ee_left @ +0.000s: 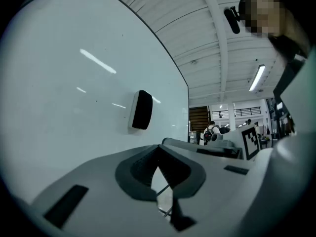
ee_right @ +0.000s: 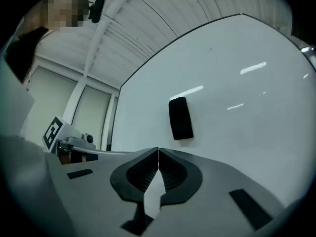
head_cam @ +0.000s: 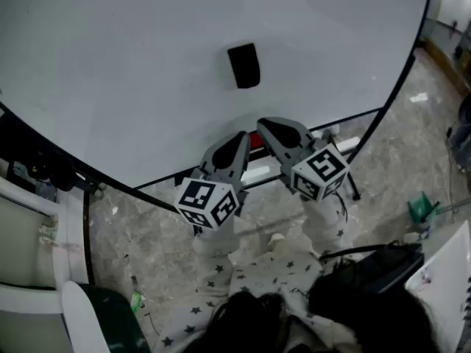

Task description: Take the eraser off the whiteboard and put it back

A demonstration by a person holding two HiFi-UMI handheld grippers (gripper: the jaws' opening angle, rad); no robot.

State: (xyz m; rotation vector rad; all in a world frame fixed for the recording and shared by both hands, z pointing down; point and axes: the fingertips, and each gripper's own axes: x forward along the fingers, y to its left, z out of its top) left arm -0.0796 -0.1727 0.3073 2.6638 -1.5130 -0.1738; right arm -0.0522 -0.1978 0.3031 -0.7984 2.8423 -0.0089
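The eraser [head_cam: 243, 65] is attached to the whiteboard [head_cam: 110, 65], clear of both claws. The left claw [ee_left: 158, 154] and right claw [ee_right: 158, 153] are each pressed together, empty, below the eraser.

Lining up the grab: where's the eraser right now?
The eraser sits on the whiteboard, upper centre of the head view, just beyond the left gripper and right gripper, touching neither.

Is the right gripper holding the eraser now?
No, the right gripper is shut on nothing, and the eraser sits on the whiteboard ahead of it.
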